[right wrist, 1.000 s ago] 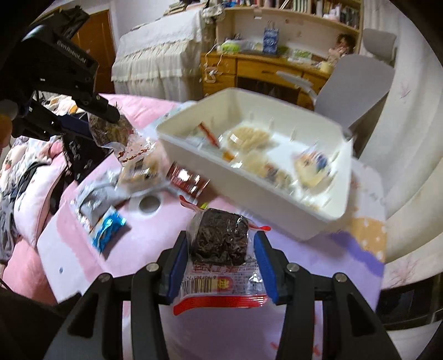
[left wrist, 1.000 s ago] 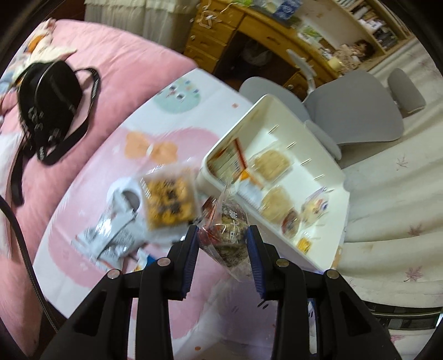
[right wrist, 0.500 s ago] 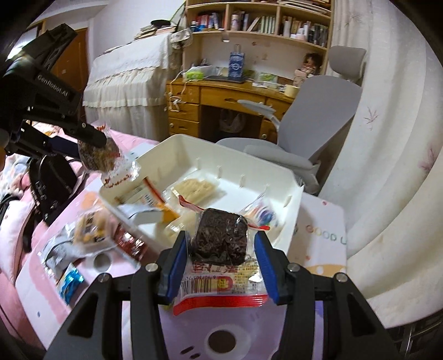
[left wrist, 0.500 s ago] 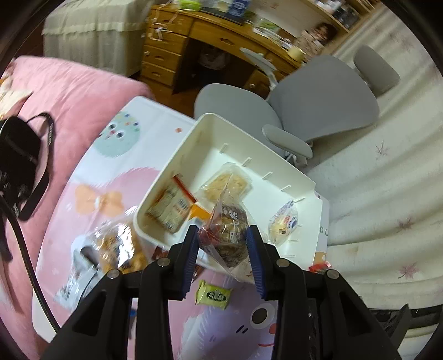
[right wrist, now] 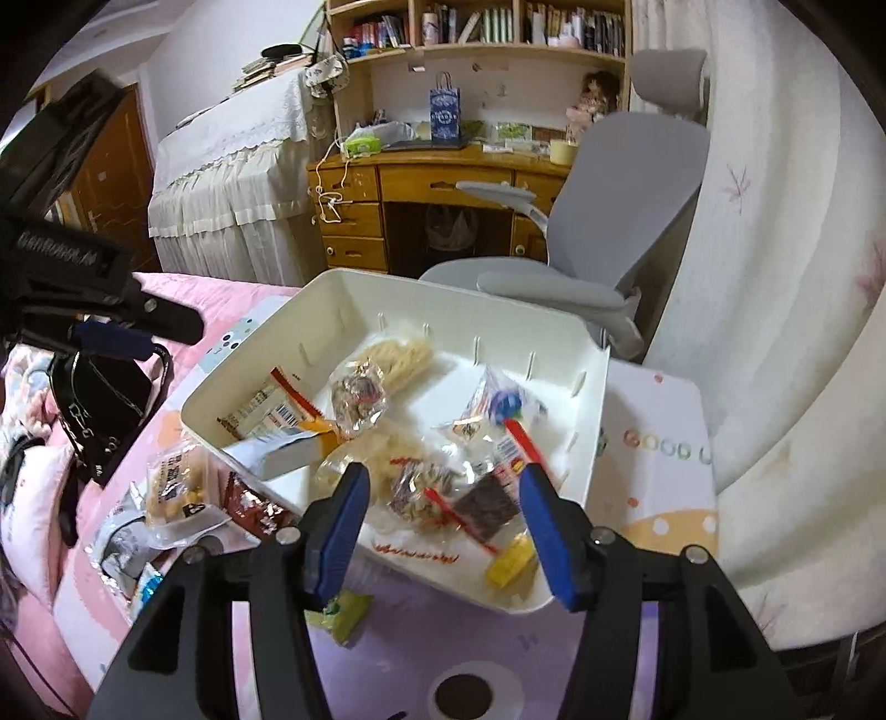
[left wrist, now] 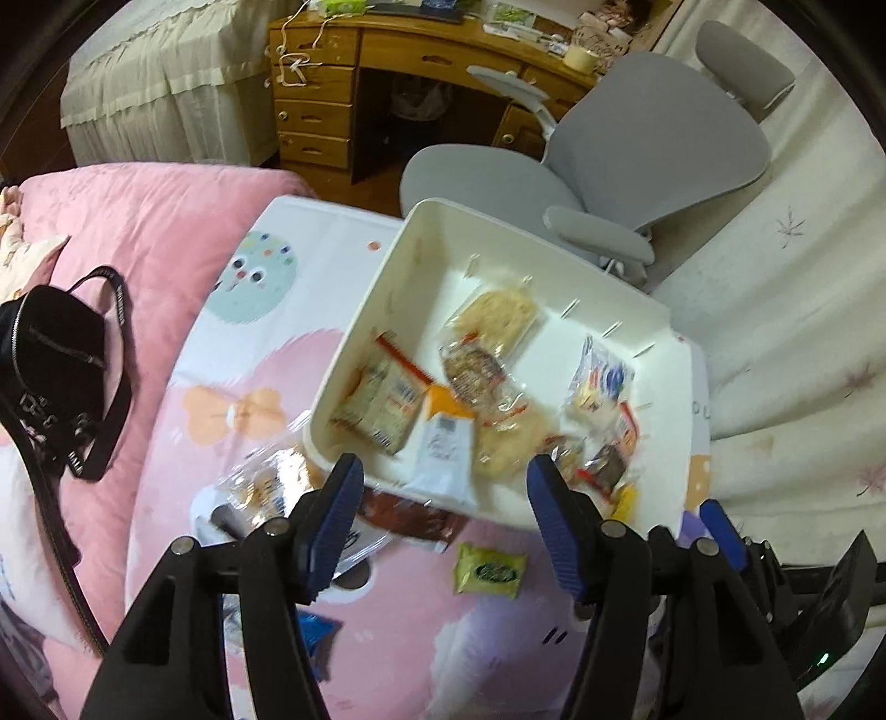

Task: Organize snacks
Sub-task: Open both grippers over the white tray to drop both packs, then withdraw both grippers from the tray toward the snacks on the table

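Crinkling wrappers (right wrist: 360, 399) fill rectangular bin (right wrist: 590, 410).

Soft, even indoor light, a touch dim, no harsh shadows. Fisheye bends both views hard, black vignette at the corners. Motion blur smears the snack packets (left wrist: 476, 376) in the white bin (left wrist: 382, 310); background stays fairly crisp.

A home bedroom: pink quilted bed (left wrist: 138, 221), wooden desk with drawers (right wrist: 387, 205), grey swivel chair (right wrist: 609, 221), crowded wooden bookshelf (right wrist: 498, 27).
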